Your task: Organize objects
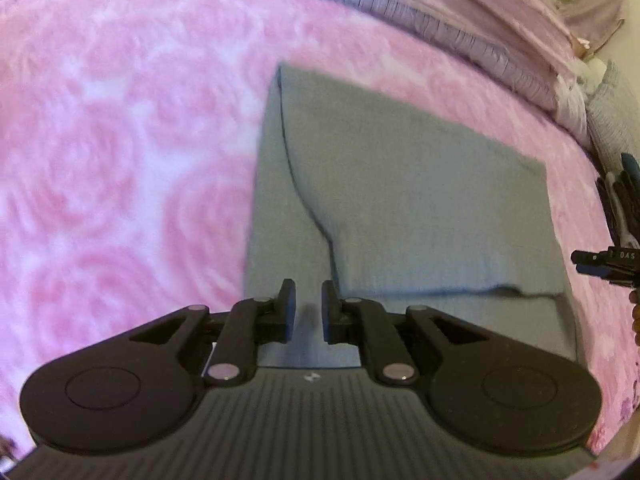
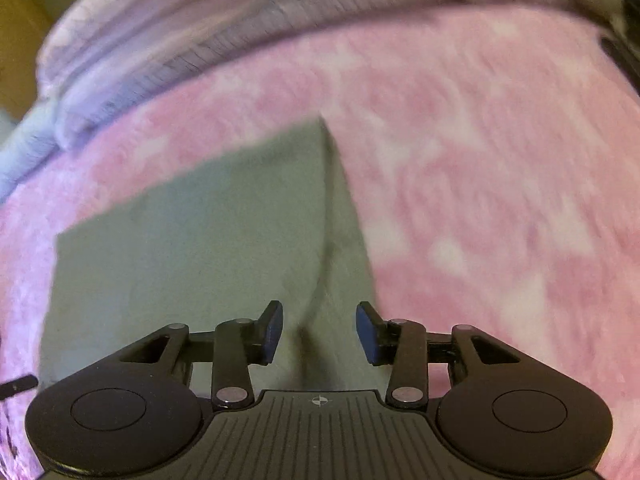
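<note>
A grey-green folded cloth (image 1: 400, 208) lies flat on a pink rose-patterned blanket (image 1: 120, 160). One layer is folded over another, with a fold edge running down its left part. My left gripper (image 1: 309, 312) hovers over the cloth's near left part, jaws a small gap apart with nothing between them. In the right wrist view the same cloth (image 2: 192, 248) lies ahead and to the left. My right gripper (image 2: 319, 332) is open and empty over the cloth's right edge. The right gripper's tip (image 1: 600, 264) shows at the left wrist view's right edge.
Lilac and pale pink bedding (image 1: 460, 20) is bunched along the blanket's far side, also seen in the right wrist view (image 2: 180, 32). The pink blanket (image 2: 500, 200) spreads wide to the right of the cloth.
</note>
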